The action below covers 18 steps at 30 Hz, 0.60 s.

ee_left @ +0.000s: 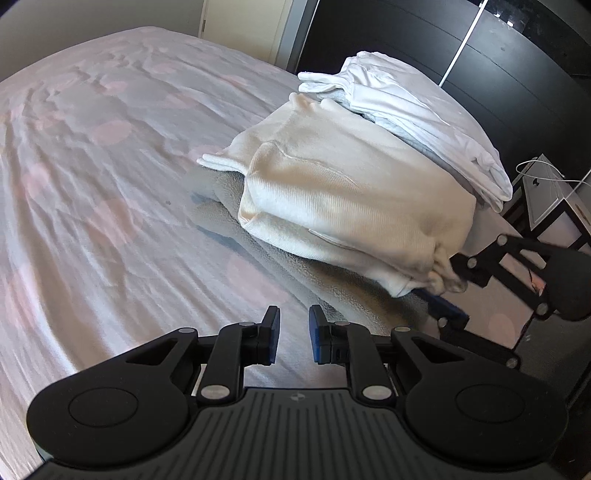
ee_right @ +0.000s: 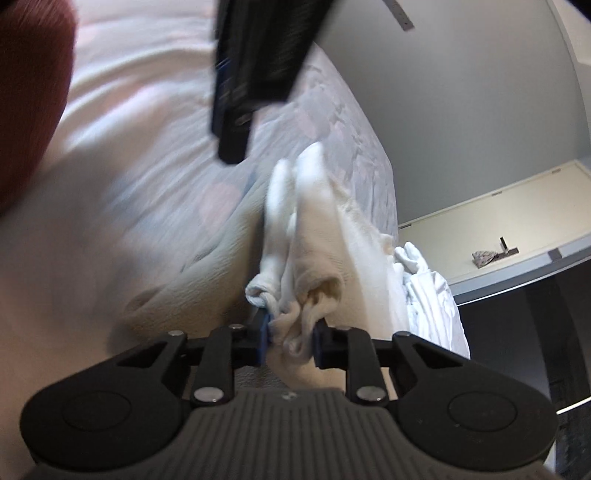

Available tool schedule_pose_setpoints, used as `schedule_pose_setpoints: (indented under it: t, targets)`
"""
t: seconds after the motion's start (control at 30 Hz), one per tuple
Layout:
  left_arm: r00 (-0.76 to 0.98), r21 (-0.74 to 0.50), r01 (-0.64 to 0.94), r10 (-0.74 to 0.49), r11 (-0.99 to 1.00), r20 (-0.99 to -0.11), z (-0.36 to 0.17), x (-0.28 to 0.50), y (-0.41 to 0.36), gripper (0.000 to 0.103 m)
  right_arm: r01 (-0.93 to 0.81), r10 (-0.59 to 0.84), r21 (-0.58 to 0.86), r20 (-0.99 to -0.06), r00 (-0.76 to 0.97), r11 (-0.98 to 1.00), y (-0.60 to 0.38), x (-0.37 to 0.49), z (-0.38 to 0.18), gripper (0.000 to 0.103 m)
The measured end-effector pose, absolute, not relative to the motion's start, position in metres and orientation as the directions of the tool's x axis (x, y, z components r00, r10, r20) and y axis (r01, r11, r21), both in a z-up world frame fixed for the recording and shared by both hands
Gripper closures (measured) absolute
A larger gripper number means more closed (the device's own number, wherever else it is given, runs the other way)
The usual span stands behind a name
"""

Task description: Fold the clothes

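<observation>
L gripper (ee_left: 292, 338) hangs low over the bed (ee_left: 110, 184), fingers apart w/ nothing between them. The cream sweater (ee_left: 351, 192) lies folded at about 1 o'clock from it, a bit away. Its long side runs from near-right up to far-left.

R gripper (ee_right: 290, 338) is right at the sweater's near end, at about 3 o'clock in the left view. Its fingers pinch a bunch of the cream cloth there. So the R hand is the nearer one and holds the piece; the L one is free.

Under the sweater sits a gray fuzzy cloth (ee_left: 280, 254). Past it, at 1 o'clock, white clothes (ee_left: 417, 110) lie in a pile. Farthest back is a dark wardrobe (ee_left: 406, 33).
</observation>
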<state>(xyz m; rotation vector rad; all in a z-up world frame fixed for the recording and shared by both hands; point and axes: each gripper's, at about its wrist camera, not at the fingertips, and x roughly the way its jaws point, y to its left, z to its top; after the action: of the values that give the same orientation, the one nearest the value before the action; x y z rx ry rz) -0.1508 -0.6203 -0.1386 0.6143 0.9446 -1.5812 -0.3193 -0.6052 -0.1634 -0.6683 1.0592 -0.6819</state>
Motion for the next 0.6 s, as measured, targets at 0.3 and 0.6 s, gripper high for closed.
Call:
schedule_pose_setpoints:
  t: [0.3,0.6]
  targets:
    - [-0.227,-0.268,0.963,-0.564,-0.012,-0.794,-0.133,-0.140,-0.616,0.089,0.228,-0.725,-0.699,-0.582,0.369,0.678,-0.586,-0.309,-0.120,0.085]
    - [-0.232,-0.266,0.964,-0.558,-0.021,-0.797,-0.131,-0.135,-0.621,0.089,0.150,-0.721,-0.717,-0.620,0.309,0.681,-0.564,-0.308,-0.171,0.084]
